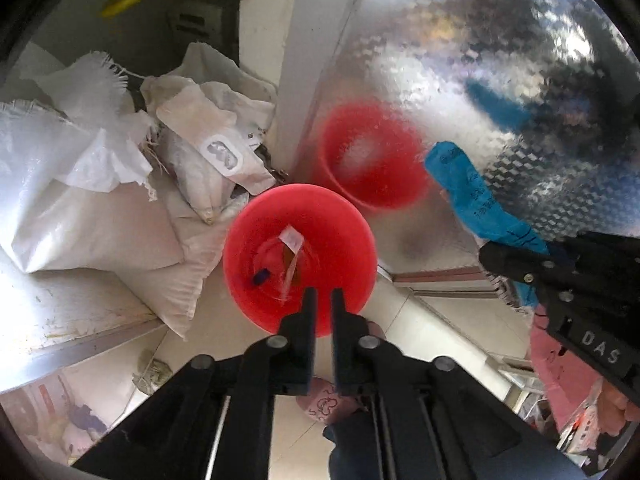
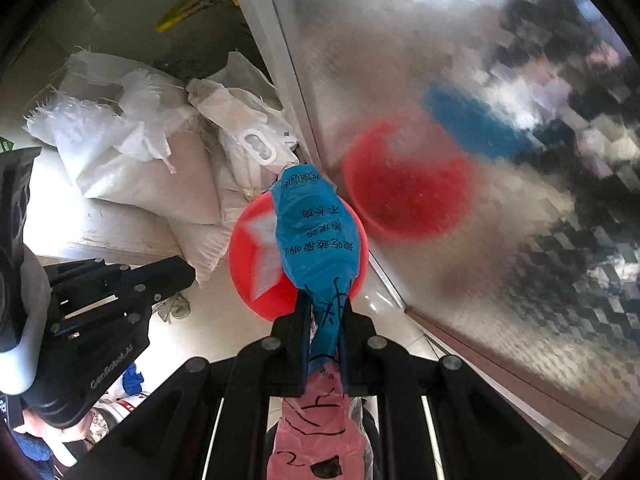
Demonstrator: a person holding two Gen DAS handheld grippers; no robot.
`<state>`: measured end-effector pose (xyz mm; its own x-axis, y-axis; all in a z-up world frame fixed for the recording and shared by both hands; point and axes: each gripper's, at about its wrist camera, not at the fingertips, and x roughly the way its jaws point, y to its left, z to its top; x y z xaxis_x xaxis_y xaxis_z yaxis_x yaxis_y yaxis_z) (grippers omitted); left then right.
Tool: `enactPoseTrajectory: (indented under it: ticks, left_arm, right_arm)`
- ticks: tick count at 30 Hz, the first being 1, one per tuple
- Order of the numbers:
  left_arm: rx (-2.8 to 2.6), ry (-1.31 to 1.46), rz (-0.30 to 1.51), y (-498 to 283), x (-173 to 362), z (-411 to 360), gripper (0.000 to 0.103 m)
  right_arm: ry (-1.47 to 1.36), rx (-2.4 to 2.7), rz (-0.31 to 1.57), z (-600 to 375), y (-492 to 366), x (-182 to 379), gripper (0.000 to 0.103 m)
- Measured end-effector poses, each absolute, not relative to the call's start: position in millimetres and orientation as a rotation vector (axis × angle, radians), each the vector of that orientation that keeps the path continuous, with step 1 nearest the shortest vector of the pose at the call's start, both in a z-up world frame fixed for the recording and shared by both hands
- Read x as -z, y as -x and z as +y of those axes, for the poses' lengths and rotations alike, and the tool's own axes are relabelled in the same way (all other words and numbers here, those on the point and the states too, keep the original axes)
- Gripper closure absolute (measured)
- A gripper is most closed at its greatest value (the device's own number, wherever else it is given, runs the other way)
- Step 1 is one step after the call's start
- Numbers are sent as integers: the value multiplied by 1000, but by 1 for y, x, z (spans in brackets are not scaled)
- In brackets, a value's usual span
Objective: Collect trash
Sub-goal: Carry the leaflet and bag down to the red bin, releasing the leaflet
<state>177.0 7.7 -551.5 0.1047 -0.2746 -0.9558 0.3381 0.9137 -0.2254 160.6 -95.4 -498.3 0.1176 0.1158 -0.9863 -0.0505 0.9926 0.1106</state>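
A red bucket (image 1: 248, 248) stands on the floor against a metal panel, with a clear wrapper (image 1: 291, 240) and a small dark blue scrap (image 1: 260, 277) inside. My left gripper (image 1: 324, 304) hangs just over the bucket's near rim, its jaws a narrow gap apart with nothing between them. My right gripper (image 2: 326, 308) is shut on a blue printed plastic wrapper (image 2: 316, 232) with a pink part (image 2: 308, 420) trailing back; the wrapper hangs over the red bucket (image 2: 252, 272). From the left wrist view the blue wrapper (image 1: 476, 196) and right gripper (image 1: 486, 250) sit to the right. The left gripper (image 2: 188, 272) shows at left.
White woven sacks (image 1: 100, 208) are piled left of the bucket. A shiny patterned metal panel (image 1: 480, 60) rises to the right and mirrors the bucket. A white post (image 1: 296, 60) stands behind. Pale tile floor (image 1: 432, 328) lies in front.
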Motion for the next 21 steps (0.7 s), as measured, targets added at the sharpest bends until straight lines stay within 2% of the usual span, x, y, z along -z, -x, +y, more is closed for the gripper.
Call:
enactPoseTrajectory:
  ticks: [2,9,15,18,20,21]
  left_arm:
    - [439,-83,1388,-175,551,6,86]
    - [422,-90,1388,-168,545,12,86]
    - [344,-81,1367,-163,542,31,78]
    - [302,-70,1363,-163,546,43,65]
    - [281,-49,1377,-163,551,50,47]
    - [271,-32,1390,-163,554,54,43]
  right_arm:
    - [-52,-122,1451,-97,-160,501,93]
    - [-27,-154,1460,-93,-163,500,93]
    - [20,-227,1475,-77,-167,506,93]
    - [53,-263,1494,-67,-170,512,93]
    - [84,-285,1509,-60,-172,517,93]
    - [95,-294,1512,-57,-173,518,93]
